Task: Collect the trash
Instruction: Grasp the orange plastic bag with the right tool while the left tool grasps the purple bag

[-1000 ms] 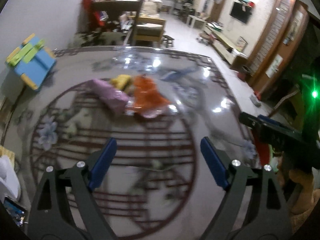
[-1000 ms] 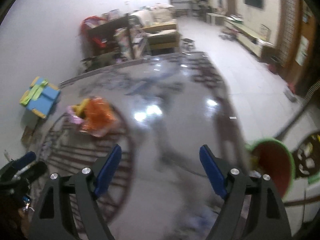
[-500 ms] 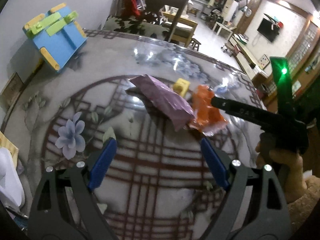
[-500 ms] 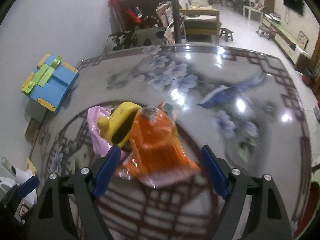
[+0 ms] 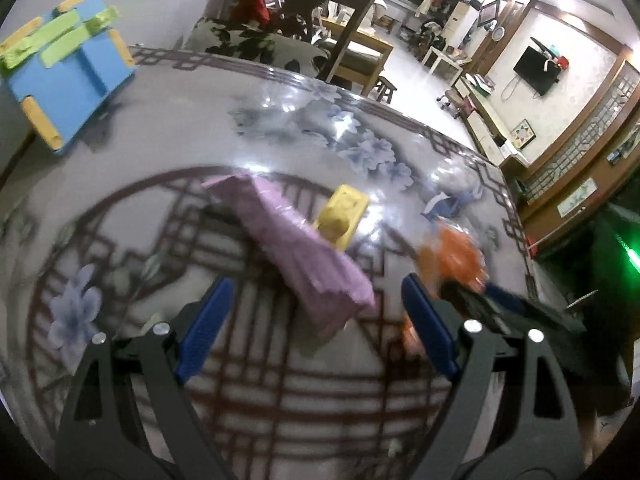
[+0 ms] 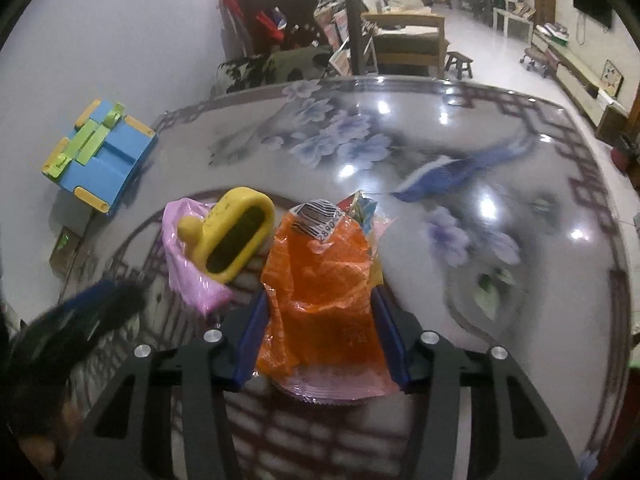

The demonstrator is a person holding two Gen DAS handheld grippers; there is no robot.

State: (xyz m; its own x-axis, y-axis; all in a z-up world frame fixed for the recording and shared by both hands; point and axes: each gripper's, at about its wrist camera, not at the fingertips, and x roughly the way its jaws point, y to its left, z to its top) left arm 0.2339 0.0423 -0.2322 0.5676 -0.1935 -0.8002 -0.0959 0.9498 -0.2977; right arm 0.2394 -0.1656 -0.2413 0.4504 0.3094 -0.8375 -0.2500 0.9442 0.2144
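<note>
An orange snack wrapper [image 6: 320, 288] lies on the patterned table, and my right gripper [image 6: 320, 320] has its jaws narrowed around it, both blue pads against its sides. In the left wrist view the wrapper [image 5: 452, 256] shows at the right with the right gripper [image 5: 492, 304] on it. A pink wrapper [image 5: 296, 248] lies straight ahead of my left gripper [image 5: 316, 320], which is open and empty with the wrapper's near end between its fingertips. The pink wrapper [image 6: 184, 264] also shows left of the orange one.
A yellow plastic toy [image 6: 232, 236] sits between the two wrappers, also seen in the left wrist view [image 5: 340, 216]. A blue and green block toy [image 5: 60, 80] stands at the table's far left. A dark chair [image 6: 320, 32] stands beyond the table's [image 6: 500, 280] far edge.
Both grippers have moved forward to the wrappers. The right jaws have narrowed onto the orange wrapper. The left gripper has come up to the pink wrapper and stays open.
</note>
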